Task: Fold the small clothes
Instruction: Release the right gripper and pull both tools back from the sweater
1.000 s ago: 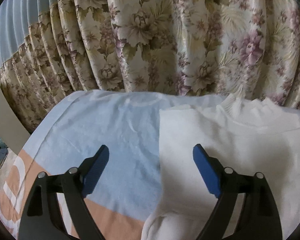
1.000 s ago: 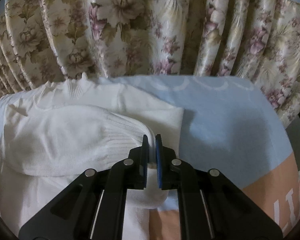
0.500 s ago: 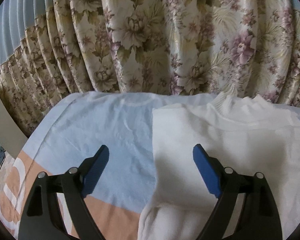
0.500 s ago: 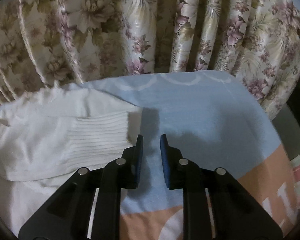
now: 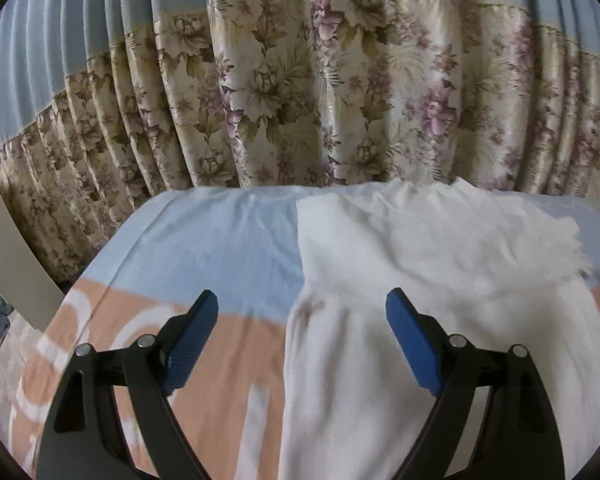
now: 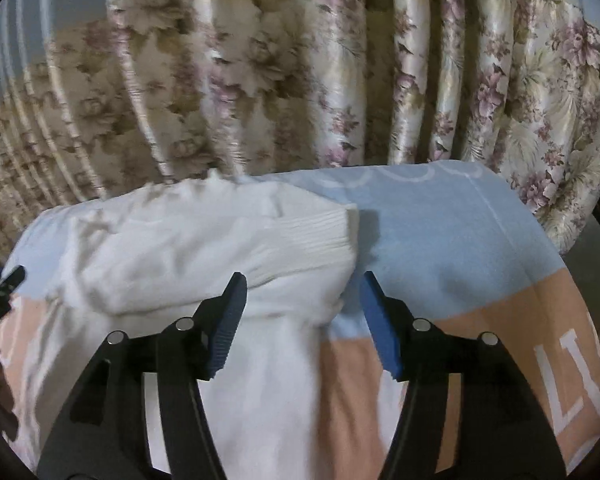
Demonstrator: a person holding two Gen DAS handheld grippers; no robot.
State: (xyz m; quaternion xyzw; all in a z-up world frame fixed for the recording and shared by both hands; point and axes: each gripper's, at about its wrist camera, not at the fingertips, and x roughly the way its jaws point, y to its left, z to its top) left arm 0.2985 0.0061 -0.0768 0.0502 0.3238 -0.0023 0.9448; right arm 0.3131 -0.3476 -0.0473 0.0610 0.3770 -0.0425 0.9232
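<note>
A small white knit sweater lies flat on a blue and peach cloth. One sleeve is folded across its chest, with the ribbed cuff near the sweater's right edge. My left gripper is open and empty above the sweater's left edge. My right gripper is open and empty, just in front of the cuff, over the sweater's right edge. The sweater fills the left half of the right wrist view.
A floral curtain hangs close behind the table's far edge. The cloth runs on to the right of the sweater, peach with white letters toward me. The left gripper's tip shows at the left edge.
My right gripper let go of the sleeve cuff, opened wide and drew back. Both grippers pulled back toward me and tilted up; the sleeve stays folded across the sweater.
</note>
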